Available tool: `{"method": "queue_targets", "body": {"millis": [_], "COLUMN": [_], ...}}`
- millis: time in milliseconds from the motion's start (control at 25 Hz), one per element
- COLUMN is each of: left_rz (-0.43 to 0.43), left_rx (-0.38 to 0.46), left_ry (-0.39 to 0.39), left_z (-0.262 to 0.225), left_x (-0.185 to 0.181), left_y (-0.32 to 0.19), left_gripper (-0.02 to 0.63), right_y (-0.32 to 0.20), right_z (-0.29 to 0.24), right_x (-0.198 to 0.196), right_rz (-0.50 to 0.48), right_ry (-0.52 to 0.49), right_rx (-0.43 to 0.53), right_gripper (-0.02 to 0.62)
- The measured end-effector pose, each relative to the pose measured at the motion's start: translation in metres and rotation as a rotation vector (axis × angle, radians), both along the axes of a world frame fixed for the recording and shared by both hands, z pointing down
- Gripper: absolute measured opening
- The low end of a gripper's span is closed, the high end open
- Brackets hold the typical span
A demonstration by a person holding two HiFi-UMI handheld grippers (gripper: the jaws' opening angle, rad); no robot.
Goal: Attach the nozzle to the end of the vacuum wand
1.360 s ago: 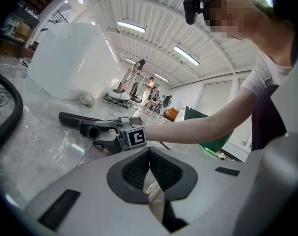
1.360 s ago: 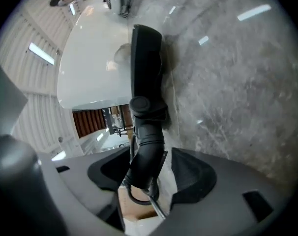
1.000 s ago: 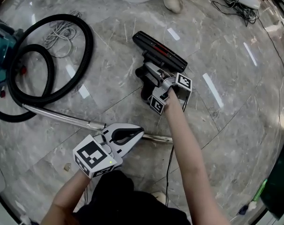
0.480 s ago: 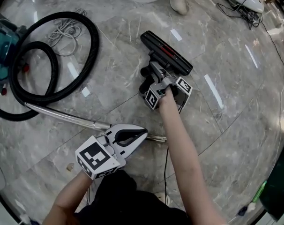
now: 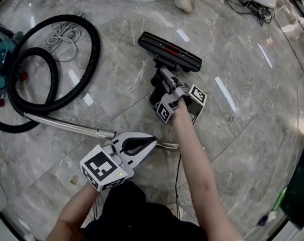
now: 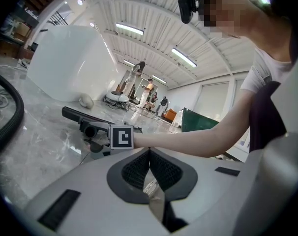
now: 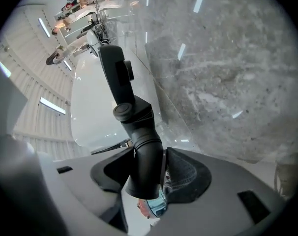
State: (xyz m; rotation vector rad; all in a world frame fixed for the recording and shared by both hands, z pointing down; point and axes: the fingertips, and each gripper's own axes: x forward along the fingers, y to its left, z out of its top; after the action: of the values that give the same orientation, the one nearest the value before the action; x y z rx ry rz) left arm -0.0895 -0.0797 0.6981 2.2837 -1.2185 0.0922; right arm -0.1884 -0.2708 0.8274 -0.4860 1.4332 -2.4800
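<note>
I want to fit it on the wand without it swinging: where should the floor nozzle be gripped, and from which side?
Probably grip the nozzle by its round black neck, not the head. Come from the neck's free end, along it, with the jaws across it: the tube is narrow, the head too wide.

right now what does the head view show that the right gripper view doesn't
Only the head view: the black hose, the teal vacuum body, and the left gripper shut on the metal wand.

Only the right gripper view: a close look at the nozzle, with its black neck between the jaws of the right gripper. The jaws have just been closing and now grip it.

Both: the nozzle and the grey marble floor.
</note>
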Motion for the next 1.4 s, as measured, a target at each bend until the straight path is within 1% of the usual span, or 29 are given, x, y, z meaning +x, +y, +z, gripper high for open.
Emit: {"method": "queue_targets", "body": {"millis": [120,280,480,600,760,920,1080,1200,1280,1400], "left_rz": [0.005,0.016,0.048,0.068,0.107,0.151,0.178,0.197,0.212,0.23], "left_rx": [0.004,0.007,0.012,0.013,0.005,-0.007,-0.009,-0.015,-0.021,-0.053], "left_ry": [0.004,0.008,0.016,0.021,0.013,-0.004,0.023,0.032,0.023,-0.021], "left_z": [0.0,0.001,0.004,0.008,0.012,0.019,0.022,0.025,0.028,0.037], "left_x": [0.003,0.01,0.025,0.035,0.049,0.06,0.073,0.082,0.088,0.094], "left_y": [0.001,0.003,0.001,-0.002,-0.006,-0.012,-0.016,-0.018,-0.019,-0.02], "left_gripper": [0.008,0.008,0.008,0.008,0.008,0.008,0.009,0.009,0.009,0.009], "right_y": [-0.005,-0.013,-0.021,-0.023,-0.018,-0.008,0.006,0.016,0.023,0.033], "right_z": [-0.014,-0.033,-0.051,-0.059,-0.065,-0.067,-0.065,-0.065,-0.067,-0.069], "right_x": [0.015,0.049,0.103,0.136,0.187,0.237,0.279,0.303,0.318,0.342], "right_rz": [0.023,0.063,0.122,0.164,0.209,0.255,0.303,0.334,0.359,0.393], "right_ry": [-0.018,-0.018,-0.006,-0.004,0.034,0.063,0.077,0.084,0.081,0.077], "right_rx": [0.03,0.088,0.144,0.159,0.19,0.201,0.198,0.198,0.197,0.202], "right_gripper": [0.219,0.218,0.218,0.218,0.219,0.218,0.218,0.218,0.219,0.219]}}
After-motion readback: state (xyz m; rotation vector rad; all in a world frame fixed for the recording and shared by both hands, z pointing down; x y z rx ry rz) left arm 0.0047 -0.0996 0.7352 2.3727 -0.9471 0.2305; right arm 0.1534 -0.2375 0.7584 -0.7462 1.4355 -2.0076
